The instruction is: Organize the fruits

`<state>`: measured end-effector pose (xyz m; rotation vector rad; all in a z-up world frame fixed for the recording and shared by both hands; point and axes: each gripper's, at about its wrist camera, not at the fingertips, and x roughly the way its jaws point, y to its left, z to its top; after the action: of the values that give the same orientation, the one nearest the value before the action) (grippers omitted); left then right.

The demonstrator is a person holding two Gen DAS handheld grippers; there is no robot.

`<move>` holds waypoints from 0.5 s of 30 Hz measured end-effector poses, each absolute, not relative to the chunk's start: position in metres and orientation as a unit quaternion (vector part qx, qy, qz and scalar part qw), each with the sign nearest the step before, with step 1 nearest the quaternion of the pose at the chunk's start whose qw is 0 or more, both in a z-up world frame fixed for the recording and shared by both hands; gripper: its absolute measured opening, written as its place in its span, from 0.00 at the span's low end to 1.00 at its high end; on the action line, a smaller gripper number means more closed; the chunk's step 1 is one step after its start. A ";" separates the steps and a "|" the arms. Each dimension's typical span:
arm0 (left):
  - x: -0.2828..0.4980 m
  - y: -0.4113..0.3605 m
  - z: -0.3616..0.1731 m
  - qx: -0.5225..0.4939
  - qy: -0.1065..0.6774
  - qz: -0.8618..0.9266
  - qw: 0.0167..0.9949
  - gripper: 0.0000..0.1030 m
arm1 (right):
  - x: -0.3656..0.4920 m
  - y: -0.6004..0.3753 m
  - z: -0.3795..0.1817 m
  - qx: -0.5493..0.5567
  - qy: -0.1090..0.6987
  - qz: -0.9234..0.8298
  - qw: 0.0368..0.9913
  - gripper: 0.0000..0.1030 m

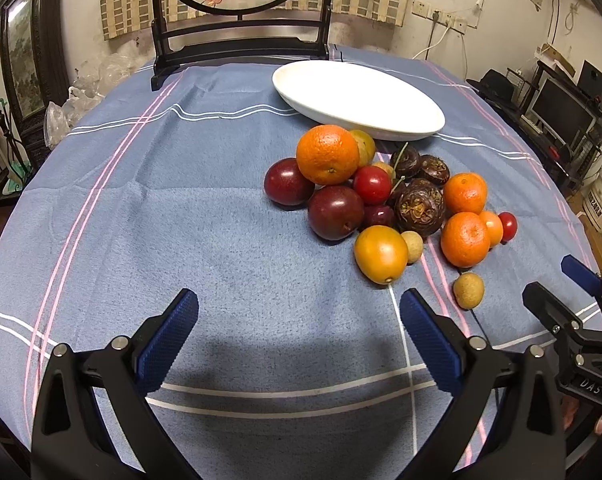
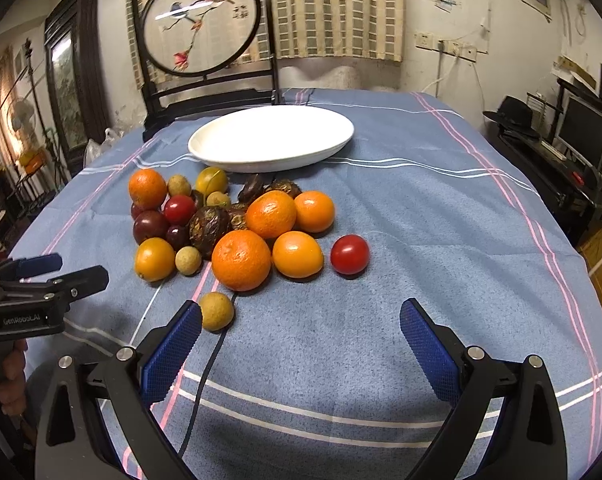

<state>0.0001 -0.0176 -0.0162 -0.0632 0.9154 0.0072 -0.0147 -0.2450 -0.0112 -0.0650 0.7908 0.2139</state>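
Short of the fruit pile [image 2: 229, 224], left gripper [image 1: 299, 328] and right gripper [image 2: 301, 336] are hovering spread and empty; nothing is sitting on the white plate [image 2: 271, 160] yet, so a first pick, likely the stray longan [image 2: 217, 311], is looking due.

The counter [image 2: 401, 208] is covered with a matt woven cloth. The plate [image 2: 273, 136] looks like smooth, glossy ceramic. The oranges [image 2: 241, 260] have a dimpled, slightly shiny peel; the red tomato [image 2: 349, 254] is smooth and glossy. The right gripper [image 2: 301, 344] is matt black plastic with ribbed blue pads [image 2: 173, 352] and shiny metal screws.
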 end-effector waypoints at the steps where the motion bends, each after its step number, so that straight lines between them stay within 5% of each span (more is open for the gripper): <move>1: 0.000 -0.017 -0.017 -0.028 0.442 0.003 0.896 0.96 | -0.015 -0.243 -0.012 -0.036 0.386 0.107 0.916 0.97; 7: 0.004 0.000 -0.026 -0.035 0.454 0.009 0.890 0.96 | -0.011 -0.220 -0.018 -0.094 0.401 0.125 0.902 0.96; 15: 0.011 0.015 -0.030 -0.050 0.461 0.006 0.886 0.96 | 0.008 -0.189 -0.030 -0.130 0.447 0.142 0.874 0.71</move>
<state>0.0108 0.0150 -0.0300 -0.1036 0.9598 0.0121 0.0079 -0.1892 -0.0303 -0.2709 0.9330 0.2961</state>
